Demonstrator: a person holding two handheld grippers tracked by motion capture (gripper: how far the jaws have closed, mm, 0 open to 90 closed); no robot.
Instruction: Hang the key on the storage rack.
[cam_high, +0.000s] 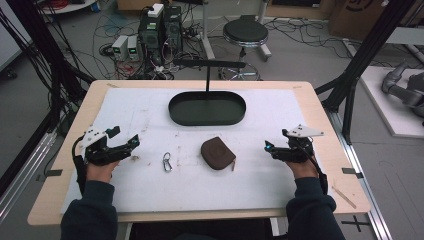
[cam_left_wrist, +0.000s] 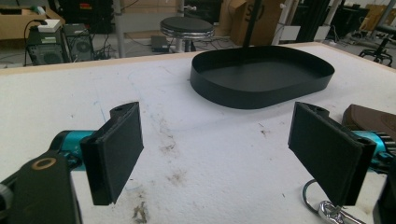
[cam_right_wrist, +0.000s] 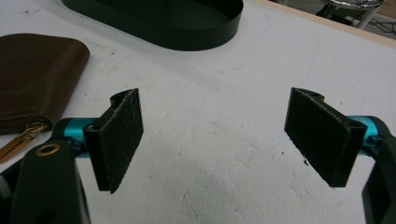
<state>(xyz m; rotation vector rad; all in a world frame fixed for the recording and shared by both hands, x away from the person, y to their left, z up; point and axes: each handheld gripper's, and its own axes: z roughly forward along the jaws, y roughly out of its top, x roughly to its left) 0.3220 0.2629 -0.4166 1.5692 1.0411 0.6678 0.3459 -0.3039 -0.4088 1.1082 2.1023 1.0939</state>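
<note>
Brown leather pouch (cam_high: 218, 153) lies flat near the middle of the bench (cam_high: 320, 107), a little toward the near edge, its zipper pull with a tan tag trailing off its right side. Just to its left, apart from it, rests a silver carabiner clip (cam_high: 167, 162) on the white sheet (cam_high: 145, 185) that covers most of the bench top. Farther back, toward the far edge, stands a black oval tray (cam_high: 207, 108) with a thin upright post rising from it — a crossbar tops the post.

The left gripper (cam_high: 131, 142) sits near the left edge, held in the person's hand, its fingers (cam_left_wrist: 114, 154) spread wide with nothing between them; in the left gripper view the clip shows just beyond its right finger. The right gripper (cam_high: 269, 147) sits near the right edge — its fingers (cam_right_wrist: 116, 140) also spread wide and empty, the pouch off to the left in its own view.
</note>
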